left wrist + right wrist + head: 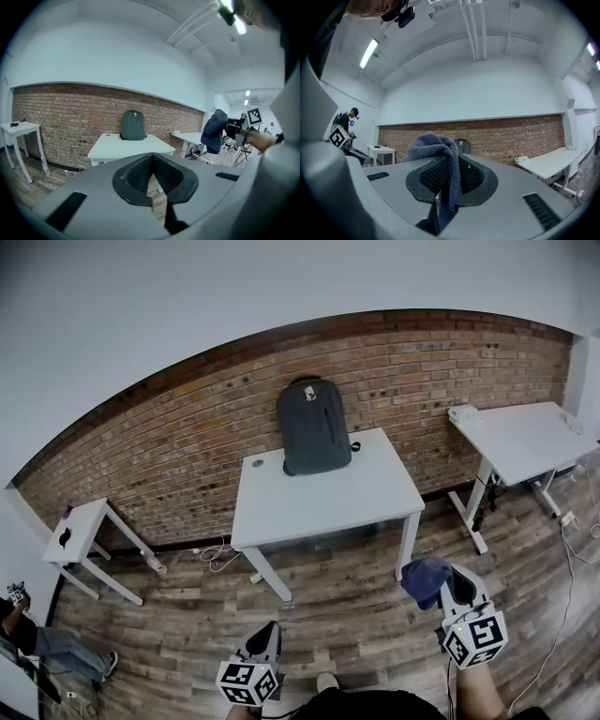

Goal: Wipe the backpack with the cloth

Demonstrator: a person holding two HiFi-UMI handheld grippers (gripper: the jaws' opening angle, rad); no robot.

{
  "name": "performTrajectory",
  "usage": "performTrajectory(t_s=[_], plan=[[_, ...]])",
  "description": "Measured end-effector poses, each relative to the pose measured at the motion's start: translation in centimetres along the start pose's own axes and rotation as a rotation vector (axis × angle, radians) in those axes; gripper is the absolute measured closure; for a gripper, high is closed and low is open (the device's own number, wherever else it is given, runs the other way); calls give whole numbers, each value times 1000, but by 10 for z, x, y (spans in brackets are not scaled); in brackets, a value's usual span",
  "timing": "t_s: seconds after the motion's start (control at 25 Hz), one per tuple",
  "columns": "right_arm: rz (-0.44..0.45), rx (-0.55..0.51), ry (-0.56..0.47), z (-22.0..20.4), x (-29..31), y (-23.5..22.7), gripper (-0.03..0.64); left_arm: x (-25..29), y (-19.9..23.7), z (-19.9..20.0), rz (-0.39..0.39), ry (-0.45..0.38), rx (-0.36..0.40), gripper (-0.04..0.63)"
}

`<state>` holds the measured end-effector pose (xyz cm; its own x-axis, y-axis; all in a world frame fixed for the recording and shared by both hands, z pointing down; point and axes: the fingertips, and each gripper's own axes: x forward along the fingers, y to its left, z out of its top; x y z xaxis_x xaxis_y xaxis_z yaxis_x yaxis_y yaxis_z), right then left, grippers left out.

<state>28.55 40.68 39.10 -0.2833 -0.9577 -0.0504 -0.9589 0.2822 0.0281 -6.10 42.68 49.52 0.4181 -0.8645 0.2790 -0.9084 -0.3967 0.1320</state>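
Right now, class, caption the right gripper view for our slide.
Right gripper, jaws shut on a blue cloth, faces the backpack by the brick wall.

Even ceiling strip light, soft shadows, heavy fisheye bending, dark corners

The cloth pinched in my right gripper is dark blue terry with a fuzzy, looped nap, lying against the gripper's matt grey plastic shell and black, finely ribbed pads. The backpack looks like smooth, matt grey woven fabric, and the table under it has a plain white, low-sheen top. The wall is rough red brick, and the floor is wood-look planking with patchy, weathered grain.
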Motion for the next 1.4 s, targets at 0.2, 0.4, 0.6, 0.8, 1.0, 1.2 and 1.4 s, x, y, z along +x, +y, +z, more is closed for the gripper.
performTrajectory(t_s=[0.2,0.4,0.6,0.8,1.0,1.2,1.4], plan=[[44,-10,-1,-9,-39,-13,574,-30,-44,-14,41,11,32,598],[88,2,9,-11,-59,-21,574,-60,-70,-15,93,-4,40,598],[119,15,29,-6,-65,-7,574,-78,-71,-22,106,16,23,598],[88,34,39,-5,-74,2,574,-84,-59,-31,98,11,16,598],[41,31,31,2,-81,18,574,-95,-37,-27,77,5,19,598],[9,33,41,-2,-87,44,574,-115,-11,-37,74,15,0,598],[5,28,57,-3,-91,63,574,-128,9,-43,78,24,-21,598]])
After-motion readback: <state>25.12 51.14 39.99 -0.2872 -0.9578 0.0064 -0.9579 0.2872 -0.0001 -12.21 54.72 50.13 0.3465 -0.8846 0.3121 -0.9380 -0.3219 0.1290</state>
